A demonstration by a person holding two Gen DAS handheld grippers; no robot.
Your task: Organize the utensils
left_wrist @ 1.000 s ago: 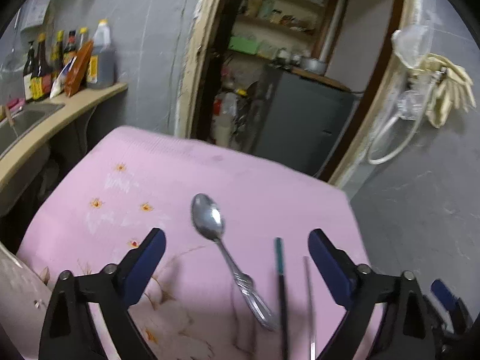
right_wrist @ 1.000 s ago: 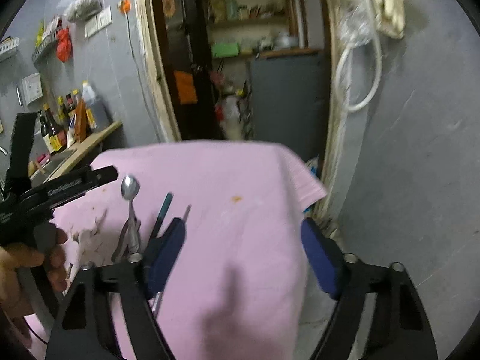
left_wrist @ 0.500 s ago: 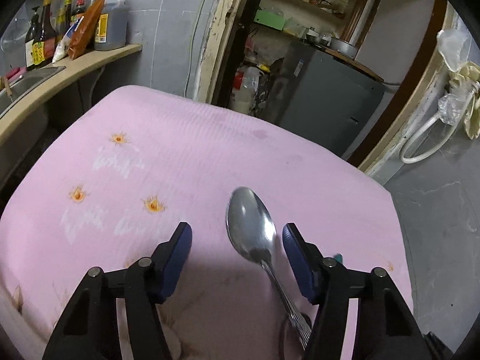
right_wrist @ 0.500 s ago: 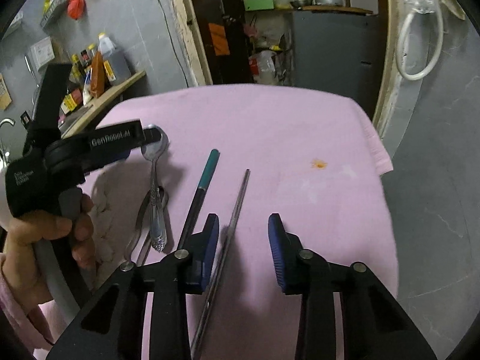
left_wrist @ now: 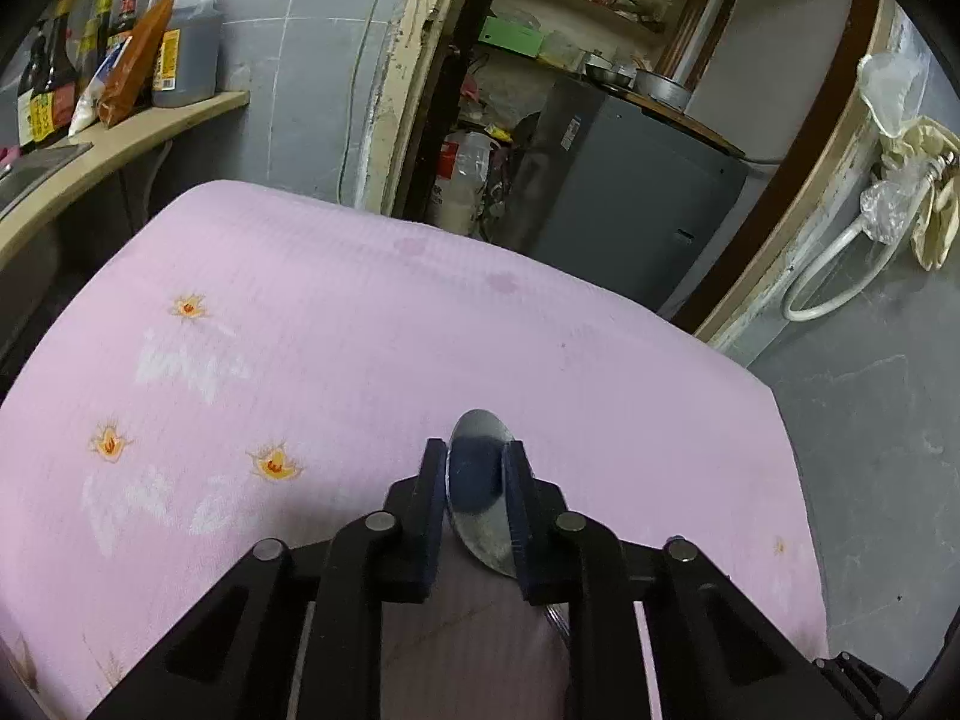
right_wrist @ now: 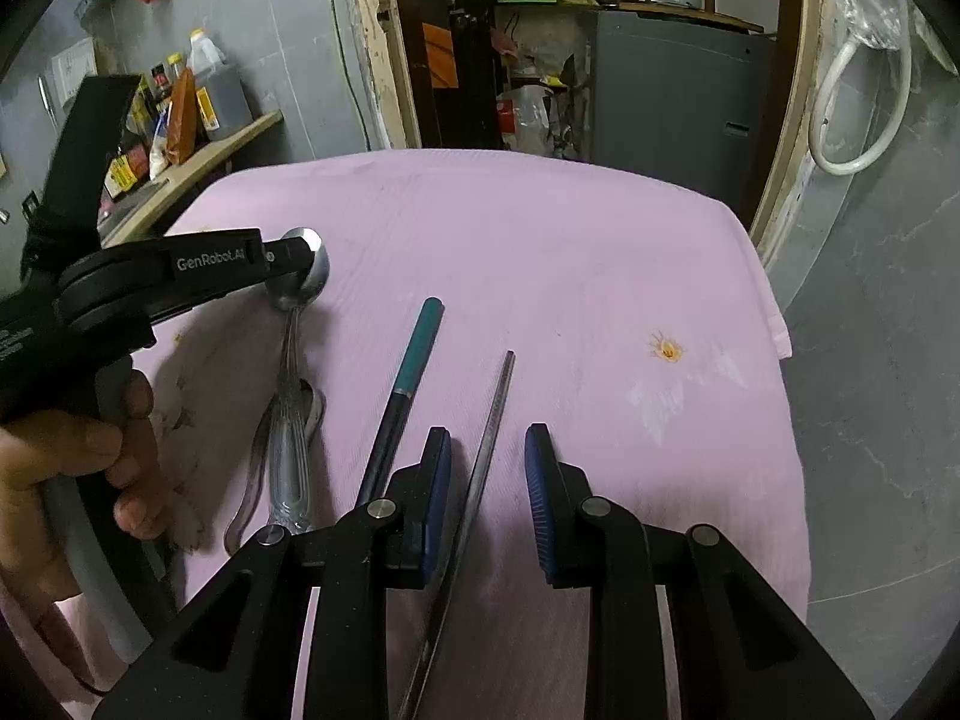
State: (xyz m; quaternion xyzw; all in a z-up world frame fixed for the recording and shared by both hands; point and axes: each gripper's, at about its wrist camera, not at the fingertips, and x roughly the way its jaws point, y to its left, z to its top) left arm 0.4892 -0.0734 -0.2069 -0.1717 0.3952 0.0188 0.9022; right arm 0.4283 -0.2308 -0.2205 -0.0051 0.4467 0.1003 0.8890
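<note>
Utensils lie on a pink cloth (right_wrist: 540,228): at left, the left gripper (right_wrist: 288,261) has just closed its jaws on the bowl of a spoon (left_wrist: 480,498); beside it, a teal-tipped chopstick (right_wrist: 414,360). At right, the right gripper (right_wrist: 489,498), just narrowed, straddles a metal chopstick (right_wrist: 495,408), seemingly without pinching it.

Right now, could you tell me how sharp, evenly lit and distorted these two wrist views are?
Left wrist view: sharp, dim indoor light; fisheye bows the pink cloth, black corners; the spoon bowl mirrors the blue pads. Right wrist view: equally sharp; soft shadow under the right gripper and the metal chopstick; the left gripper looms large at the frame edge, doorway dark.
</note>
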